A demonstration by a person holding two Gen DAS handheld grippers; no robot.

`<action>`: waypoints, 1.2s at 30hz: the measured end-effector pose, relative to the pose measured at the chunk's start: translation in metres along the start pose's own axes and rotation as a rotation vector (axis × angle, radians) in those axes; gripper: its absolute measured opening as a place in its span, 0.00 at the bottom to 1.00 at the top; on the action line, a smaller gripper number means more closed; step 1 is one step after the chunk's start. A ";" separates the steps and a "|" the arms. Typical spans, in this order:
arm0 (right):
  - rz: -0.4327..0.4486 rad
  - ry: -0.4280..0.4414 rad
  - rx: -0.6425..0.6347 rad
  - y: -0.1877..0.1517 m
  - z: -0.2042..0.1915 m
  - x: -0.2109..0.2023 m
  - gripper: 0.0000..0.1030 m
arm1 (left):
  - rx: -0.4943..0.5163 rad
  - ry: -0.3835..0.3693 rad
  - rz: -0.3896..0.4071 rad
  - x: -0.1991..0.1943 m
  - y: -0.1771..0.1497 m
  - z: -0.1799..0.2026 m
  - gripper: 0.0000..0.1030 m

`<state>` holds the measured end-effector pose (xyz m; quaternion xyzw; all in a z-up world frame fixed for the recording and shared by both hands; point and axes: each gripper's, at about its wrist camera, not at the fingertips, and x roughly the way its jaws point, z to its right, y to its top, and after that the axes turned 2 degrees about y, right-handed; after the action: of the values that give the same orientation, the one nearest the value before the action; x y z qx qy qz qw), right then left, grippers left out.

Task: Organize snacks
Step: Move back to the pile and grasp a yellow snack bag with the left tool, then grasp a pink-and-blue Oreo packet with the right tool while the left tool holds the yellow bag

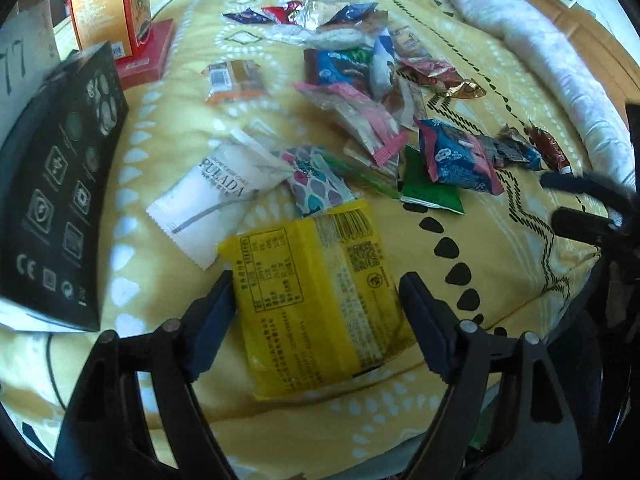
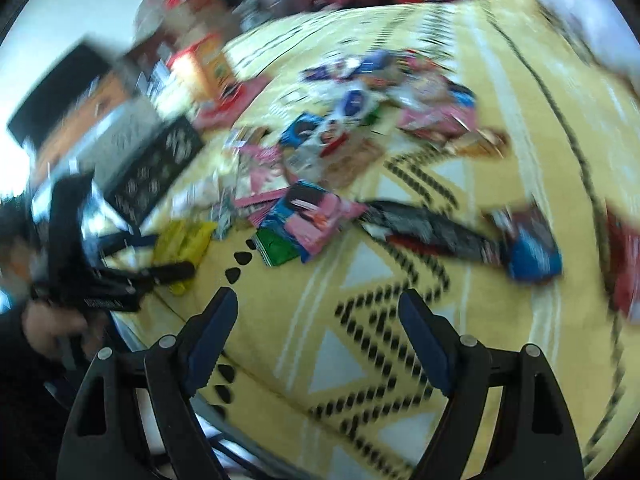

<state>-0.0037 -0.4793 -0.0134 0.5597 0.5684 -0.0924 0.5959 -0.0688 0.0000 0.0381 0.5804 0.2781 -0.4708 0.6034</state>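
Note:
My left gripper (image 1: pixel 316 284) is open, its jaws on either side of a yellow snack packet (image 1: pixel 316 296) that lies flat on the yellow patterned cloth (image 1: pixel 500 264). A white PULADA packet (image 1: pixel 212 196) and a heart-print packet (image 1: pixel 320 184) lie just beyond it. A heap of mixed snack packets (image 1: pixel 360 80) fills the middle, with a blue-pink packet (image 1: pixel 456 160) to the right. My right gripper (image 2: pixel 318 306) is open and empty above bare cloth; its view is blurred. It shows the yellow packet (image 2: pixel 182 240) by the left gripper (image 2: pixel 160 268), and a blue-pink packet (image 2: pixel 316 220).
A black box (image 1: pixel 60 188) stands at the left, with an orange carton (image 1: pixel 108 4) on a red box (image 1: pixel 146 56) behind it. A white rolled blanket (image 1: pixel 540 48) lies along the far right edge. A dark long packet (image 2: pixel 432 236) and a blue packet (image 2: pixel 532 256) lie at the right.

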 end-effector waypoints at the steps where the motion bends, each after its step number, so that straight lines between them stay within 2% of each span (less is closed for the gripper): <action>1: -0.030 -0.019 -0.075 0.009 -0.005 0.008 0.83 | 0.005 -0.001 -0.004 0.002 0.001 0.000 0.82; 3: -0.067 -0.049 -0.178 0.022 -0.010 0.021 0.83 | 0.013 0.001 0.002 0.002 -0.001 -0.001 0.83; 5: -0.113 -0.037 -0.253 0.036 -0.012 0.038 0.83 | 0.035 0.008 0.002 0.004 -0.004 0.002 0.84; 7: -0.157 -0.027 -0.320 0.047 -0.014 0.058 0.83 | 0.072 0.019 -0.003 0.007 -0.006 0.006 0.88; 10: -0.234 -0.019 -0.376 0.054 -0.014 0.085 0.84 | 0.081 0.032 -0.006 0.007 -0.006 0.008 0.87; 13: -0.225 -0.032 -0.372 0.059 -0.011 0.092 0.83 | 0.062 0.030 0.004 0.003 -0.005 0.004 0.80; 15: -0.202 -0.007 -0.340 0.061 -0.008 0.086 0.73 | 0.056 0.027 0.014 0.000 -0.006 0.001 0.75; 17: -0.183 0.007 -0.319 0.057 -0.008 0.080 0.68 | 0.045 0.018 0.022 -0.003 -0.006 -0.001 0.72; 21: -0.188 0.043 -0.303 0.046 -0.017 0.073 0.68 | 0.045 0.011 0.023 -0.004 -0.007 -0.001 0.72; 23: -0.214 0.044 -0.310 0.042 -0.021 0.070 0.78 | 0.046 0.007 0.023 -0.003 -0.007 -0.002 0.73; 25: -0.197 0.015 -0.353 0.044 -0.026 0.065 0.83 | 0.039 -0.001 0.022 -0.002 -0.006 -0.003 0.73; 29: -0.194 -0.007 -0.419 0.053 -0.029 0.065 0.86 | 0.043 -0.005 0.023 -0.003 -0.006 -0.003 0.73; 31: -0.238 0.036 -0.446 0.056 -0.032 0.077 0.86 | 0.044 -0.003 0.020 -0.002 -0.006 -0.003 0.73; 34: -0.288 0.040 -0.514 0.050 -0.042 0.093 0.84 | 0.045 0.000 0.018 -0.004 -0.004 -0.003 0.72; 35: -0.293 0.020 -0.510 0.048 -0.042 0.096 0.74 | 0.045 0.002 0.021 -0.005 -0.004 -0.002 0.72; 36: -0.293 0.019 -0.490 0.047 -0.042 0.098 0.72 | 0.047 0.009 0.034 -0.008 -0.003 -0.001 0.72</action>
<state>0.0410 -0.3786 -0.0522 0.3118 0.6541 -0.0320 0.6884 -0.0746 0.0029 0.0437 0.6012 0.2596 -0.4645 0.5962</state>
